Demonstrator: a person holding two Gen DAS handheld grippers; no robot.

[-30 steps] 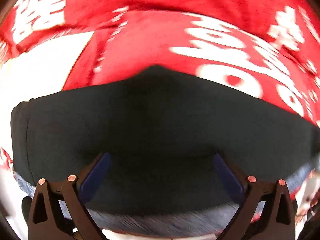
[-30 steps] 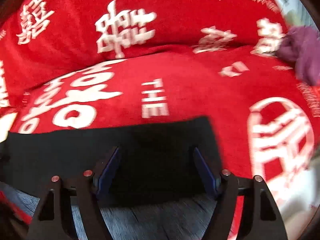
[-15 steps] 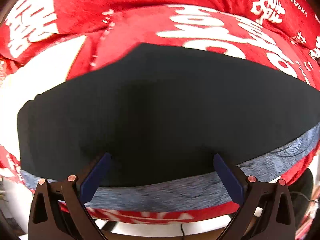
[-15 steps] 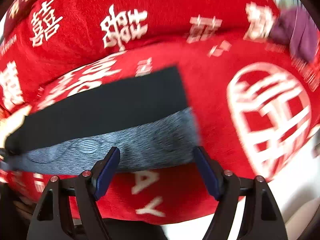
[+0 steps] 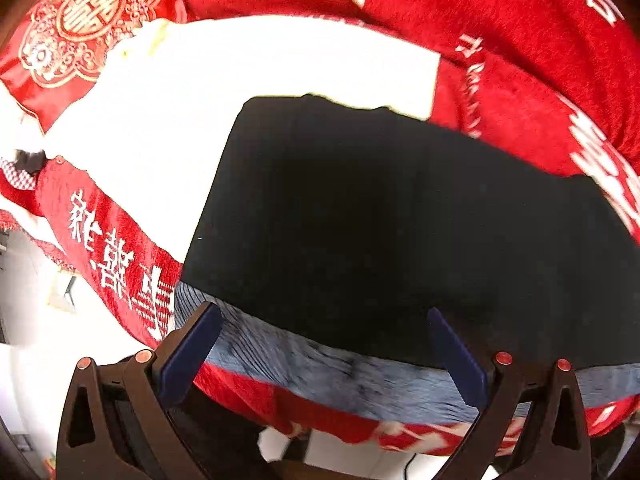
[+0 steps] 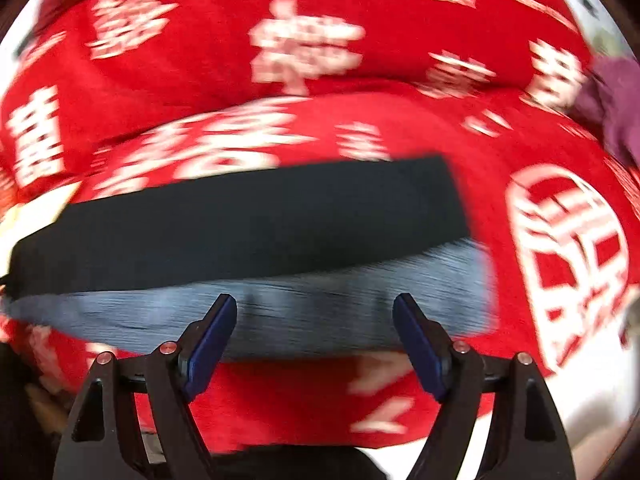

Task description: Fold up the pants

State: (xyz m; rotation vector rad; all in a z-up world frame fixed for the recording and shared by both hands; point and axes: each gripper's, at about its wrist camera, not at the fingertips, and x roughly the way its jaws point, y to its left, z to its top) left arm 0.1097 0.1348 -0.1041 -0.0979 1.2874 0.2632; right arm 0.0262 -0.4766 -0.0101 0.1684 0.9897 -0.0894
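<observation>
The folded black pants [image 5: 400, 220], with a blue-grey layer showing along the near edge, are seen lying flat on the red blanket [image 5: 520, 60] just ahead of the left gripper [image 5: 320, 344], held spread and empty, and the right gripper [image 6: 316, 328], whose jaws are opening with nothing gripped.

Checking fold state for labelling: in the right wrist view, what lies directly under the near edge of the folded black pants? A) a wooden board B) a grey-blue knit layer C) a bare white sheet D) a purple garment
B: a grey-blue knit layer sticks out from beneath the near edge of the folded black pants, both lying on the red blanket with white lettering; the purple garment sits apart at the far right.
</observation>
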